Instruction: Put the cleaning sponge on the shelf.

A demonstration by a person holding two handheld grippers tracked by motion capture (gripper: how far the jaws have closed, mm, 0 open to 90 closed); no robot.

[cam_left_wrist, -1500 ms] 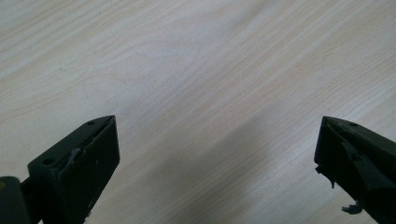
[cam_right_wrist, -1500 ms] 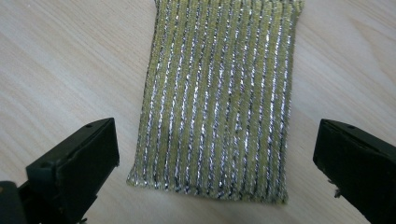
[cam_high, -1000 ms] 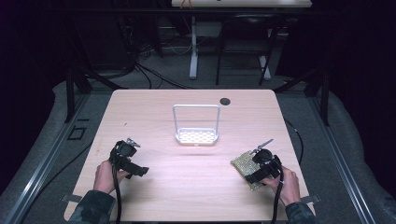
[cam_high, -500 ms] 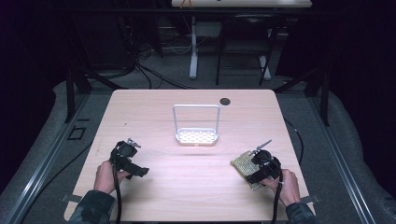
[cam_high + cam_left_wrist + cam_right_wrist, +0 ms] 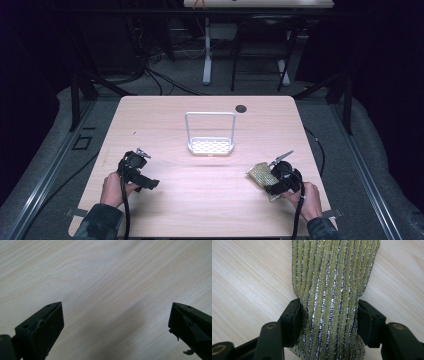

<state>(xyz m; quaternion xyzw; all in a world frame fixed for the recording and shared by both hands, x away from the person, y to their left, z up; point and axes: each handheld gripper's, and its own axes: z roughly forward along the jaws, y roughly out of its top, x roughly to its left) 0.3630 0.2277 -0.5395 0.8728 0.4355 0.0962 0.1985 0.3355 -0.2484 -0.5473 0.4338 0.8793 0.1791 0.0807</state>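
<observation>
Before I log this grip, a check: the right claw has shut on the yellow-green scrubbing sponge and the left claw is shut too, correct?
Not quite. The right claw does pinch the sponge, but the left claw is open over bare table, as the left gripper view shows.

Wooden table (image 5: 165, 115): rack (image 5: 210, 145), sponge (image 5: 260, 174)

The tabletop (image 5: 210, 185) was pale wood-grain laminate, smooth and matt. The scouring pad (image 5: 332, 290) was a ribbed yellow-green knit shot with glittering silver thread, rough-looking. Beyond the pad stood a rack (image 5: 210, 145) of white, slightly glossy coated wire or plastic. The right tongs (image 5: 329, 320) pressing the pad were matt black plastic.
</observation>
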